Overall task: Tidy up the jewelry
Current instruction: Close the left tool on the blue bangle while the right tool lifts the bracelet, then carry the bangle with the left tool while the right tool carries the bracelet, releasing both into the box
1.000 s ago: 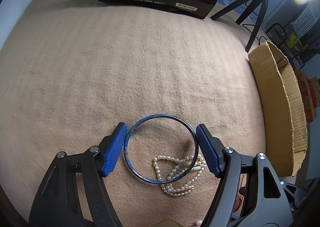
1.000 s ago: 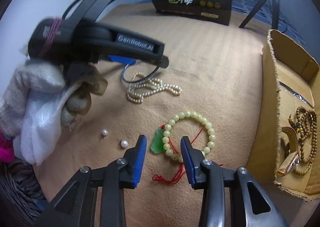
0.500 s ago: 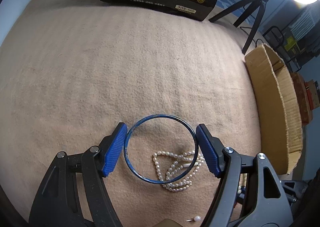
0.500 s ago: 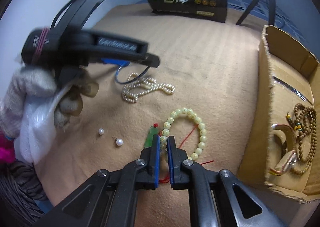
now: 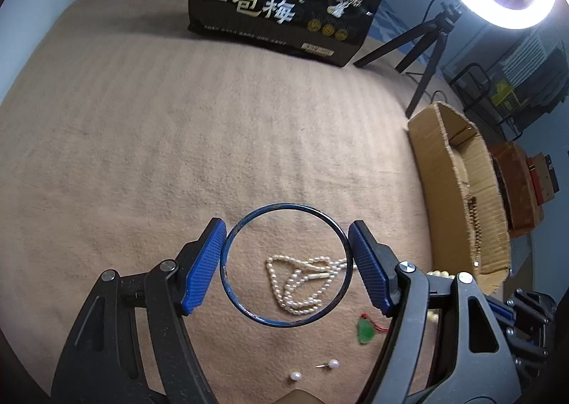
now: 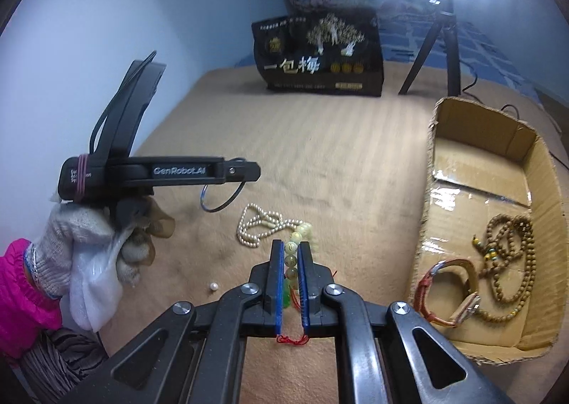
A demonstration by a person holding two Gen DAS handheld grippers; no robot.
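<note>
My left gripper [image 5: 286,244] is shut on a blue bangle [image 5: 227,247] and holds it above the tan blanket; the bangle also shows in the right wrist view [image 6: 220,203]. A white pearl necklace [image 5: 298,279] lies on the blanket below it, also seen in the right wrist view [image 6: 259,224]. My right gripper [image 6: 291,251] is shut on a pale green bead bracelet [image 6: 291,258] with a green pendant and red cord, lifted off the blanket. The pendant [image 5: 366,331] shows in the left wrist view.
An open cardboard box [image 6: 441,155] on the right holds a wooden bead string [image 6: 512,244] and a strap watch [image 6: 448,293]. Two loose pearl studs [image 5: 313,370] lie near me. A black bag [image 5: 284,2] and a tripod [image 5: 423,48] stand at the far edge.
My right gripper closed on the bead bracelet and lifted it. My left gripper rose with the blue bangle, away from the pearl necklace.
</note>
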